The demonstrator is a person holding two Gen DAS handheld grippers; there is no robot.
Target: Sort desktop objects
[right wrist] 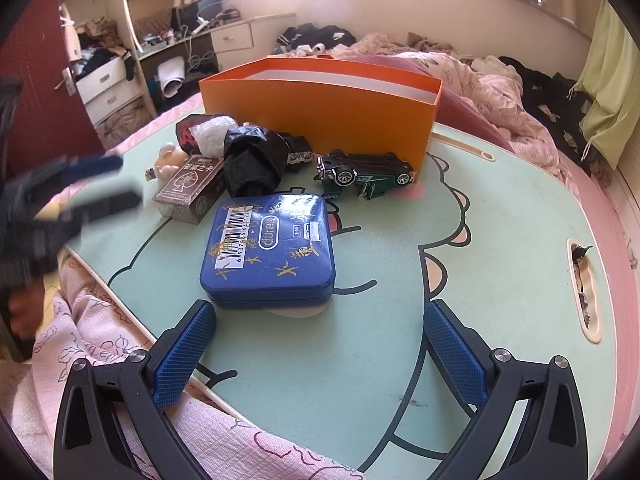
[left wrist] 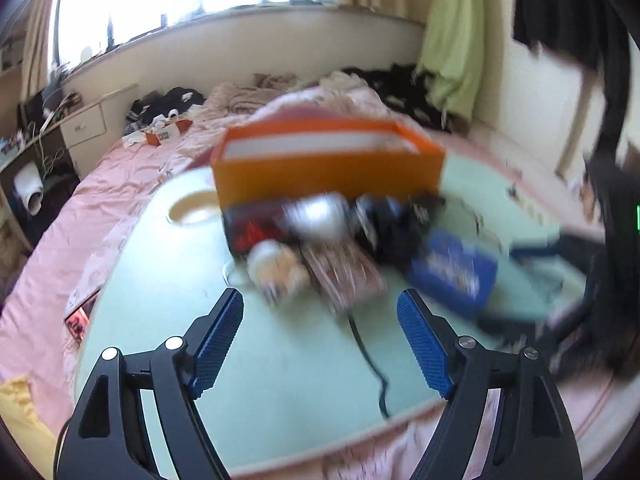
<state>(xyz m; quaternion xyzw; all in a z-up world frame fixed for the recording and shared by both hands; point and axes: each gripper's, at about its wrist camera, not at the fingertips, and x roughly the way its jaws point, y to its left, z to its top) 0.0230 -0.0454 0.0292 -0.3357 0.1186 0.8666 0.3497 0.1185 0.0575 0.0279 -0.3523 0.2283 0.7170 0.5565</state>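
Observation:
An open orange box (right wrist: 320, 108) stands at the back of the pale green table (right wrist: 500, 220). In front of it lie a blue tin (right wrist: 272, 248), an overturned green toy car (right wrist: 364, 174), a brown card pack (right wrist: 190, 190), a crumpled black bag (right wrist: 256, 160) and a small cream figurine (right wrist: 170, 160). My right gripper (right wrist: 320, 306) is open just short of the tin, touching nothing. My left gripper (left wrist: 320, 296) is open and empty over bare table (left wrist: 280, 360), short of the blurred card pack (left wrist: 344, 276) and figurine (left wrist: 276, 268). It shows blurred as the left gripper (right wrist: 120, 180) in the right wrist view.
A black cable (left wrist: 368, 356) runs across the table toward my left gripper. The table sits on a bed with pink bedding (right wrist: 500, 80) and scattered clothes. A cup hole (right wrist: 586, 288) is cut at the table's right edge. A desk with drawers (right wrist: 232, 38) stands behind.

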